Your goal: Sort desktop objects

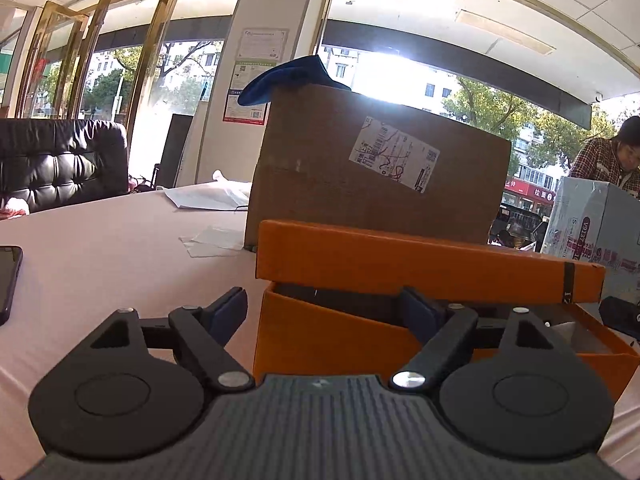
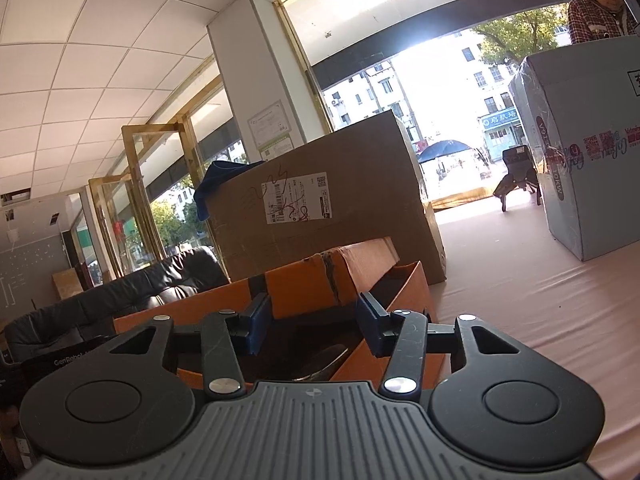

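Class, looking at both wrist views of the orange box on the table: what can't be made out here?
- Orange box contents: both views, hidden by lid and hand-held grippers.
- Phone: left view, cut off by the edge.
- Cardboard box label: both views, print too small.
- Blue cloth: mostly hidden behind the box top.

We've got a bright room here, white tiled ceiling [image 2: 80, 40] overhead and big gold-framed glass doors [image 1: 92, 40] down one side. Sun blows out the wide window [image 1: 400, 76], with trees and apartment blocks outside. A white pillar [image 1: 256, 60] carries posted notices, and a black tufted leather sofa [image 1: 60, 160] sits behind the pinkish table [image 1: 100, 248].
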Demonstrator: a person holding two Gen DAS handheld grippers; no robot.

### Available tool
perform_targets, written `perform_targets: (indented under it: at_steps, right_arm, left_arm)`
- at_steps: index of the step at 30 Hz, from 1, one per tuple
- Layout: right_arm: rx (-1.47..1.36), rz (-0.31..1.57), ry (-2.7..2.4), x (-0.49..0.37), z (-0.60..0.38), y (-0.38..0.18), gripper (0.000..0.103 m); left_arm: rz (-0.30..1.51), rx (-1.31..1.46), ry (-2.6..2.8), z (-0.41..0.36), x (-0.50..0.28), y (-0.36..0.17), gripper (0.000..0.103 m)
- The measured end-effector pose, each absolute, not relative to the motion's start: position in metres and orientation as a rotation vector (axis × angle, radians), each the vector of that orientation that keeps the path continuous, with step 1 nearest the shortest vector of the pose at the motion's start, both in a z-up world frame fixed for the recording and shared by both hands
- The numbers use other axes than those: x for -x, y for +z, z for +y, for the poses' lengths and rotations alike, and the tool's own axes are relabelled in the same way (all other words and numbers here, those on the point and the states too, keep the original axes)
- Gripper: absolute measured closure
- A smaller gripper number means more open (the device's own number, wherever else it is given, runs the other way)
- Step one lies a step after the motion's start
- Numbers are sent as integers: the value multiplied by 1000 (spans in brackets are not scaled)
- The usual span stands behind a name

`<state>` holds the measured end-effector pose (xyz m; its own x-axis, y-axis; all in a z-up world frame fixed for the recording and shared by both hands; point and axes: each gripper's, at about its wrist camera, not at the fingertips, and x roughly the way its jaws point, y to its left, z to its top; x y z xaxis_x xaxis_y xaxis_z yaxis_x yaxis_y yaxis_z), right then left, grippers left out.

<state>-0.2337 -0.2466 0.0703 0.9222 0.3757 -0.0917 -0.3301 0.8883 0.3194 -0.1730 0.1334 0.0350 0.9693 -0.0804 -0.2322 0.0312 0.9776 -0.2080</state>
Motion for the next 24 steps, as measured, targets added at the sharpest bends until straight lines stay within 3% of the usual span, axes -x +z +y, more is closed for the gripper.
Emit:
perform_targets:
  at_steps: [2, 10, 14, 19, 24]
  right_arm:
    - [-277, 169, 373, 232, -242, 69, 70]
    - [-218, 149, 411, 237, -230, 70, 71]
    - [-248, 143, 415, 239, -234, 71, 51]
    - [-303, 118, 390, 245, -243, 74, 34]
    - [-406, 37, 219, 250, -259, 78, 21]
  left_arm:
    - [261, 230, -71, 137, 170, 35, 22]
    - [300, 282, -72, 155, 165, 38, 17]
    - [283, 333, -42, 172, 171, 43, 11]
    - [197, 466, 61, 207, 183, 49, 11]
    - [239, 540, 133, 236, 156, 64, 10]
